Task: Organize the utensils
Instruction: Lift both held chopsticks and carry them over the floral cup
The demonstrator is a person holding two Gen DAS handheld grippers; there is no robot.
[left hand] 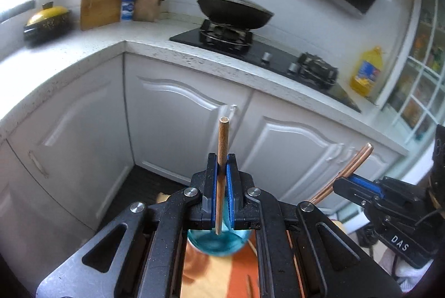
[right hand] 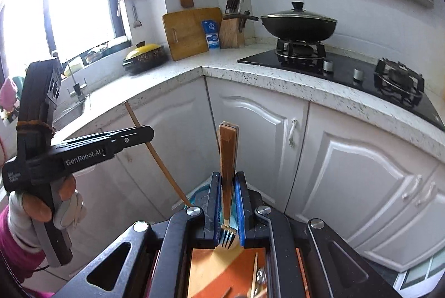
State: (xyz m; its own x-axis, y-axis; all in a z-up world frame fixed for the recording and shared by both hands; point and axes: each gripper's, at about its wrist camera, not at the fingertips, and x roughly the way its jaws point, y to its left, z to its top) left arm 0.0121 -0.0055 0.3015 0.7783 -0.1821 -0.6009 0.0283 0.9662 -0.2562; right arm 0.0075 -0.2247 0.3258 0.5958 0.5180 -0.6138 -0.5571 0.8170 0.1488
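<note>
In a white kitchen, the left gripper (left hand: pixel 222 167) is clamped on a single wooden chopstick (left hand: pixel 223 142), which stands upright between its blue pads (left hand: pixel 214 186). The right gripper (right hand: pixel 228 186) pinches a wooden-handled fork (right hand: pixel 227 159), handle up, tines down. A blue glass container (left hand: pixel 218 243) sits below the left jaws; its contents cannot be told.

Window glare, fisheye-warped blurry edges.

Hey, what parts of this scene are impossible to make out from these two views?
- Round blue container, left wrist view: mostly hidden behind the left claw.
- Orange surface, right wrist view: framed off by the right claw.
- Window-ledge items, right wrist view: washed out by glare.
</note>
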